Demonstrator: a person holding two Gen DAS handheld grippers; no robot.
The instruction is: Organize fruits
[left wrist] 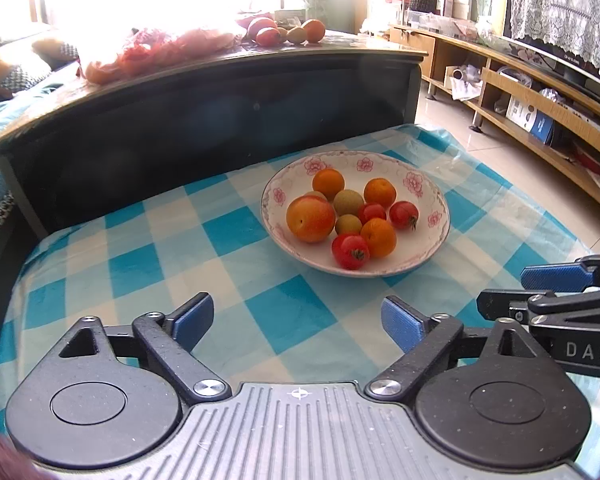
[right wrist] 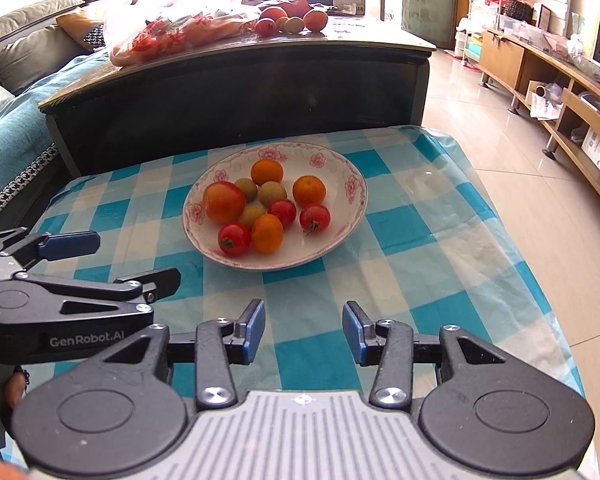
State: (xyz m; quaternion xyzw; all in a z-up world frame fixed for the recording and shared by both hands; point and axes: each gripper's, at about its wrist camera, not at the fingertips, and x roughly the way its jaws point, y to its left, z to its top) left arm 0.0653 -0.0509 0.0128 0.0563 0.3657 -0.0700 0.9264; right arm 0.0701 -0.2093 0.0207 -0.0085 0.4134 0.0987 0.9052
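Both grippers, left (left wrist: pixel 296 322) and right (right wrist: pixel 304 330), hang wide and empty short of the bowl (left wrist: pixel 440 236) of fruit on the checkered surface (left wrist: pixel 260 320). Careless grabs could easily squash the tomatoes (right wrist: pixel 234 239).

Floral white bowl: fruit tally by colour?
In the white ceramic bowl with pink flowers:
Large orange-red round fruit: 1
Small orange citrus: 3
Small red tomatoes: 3
Small yellow-green round fruits: 3
Total: 10
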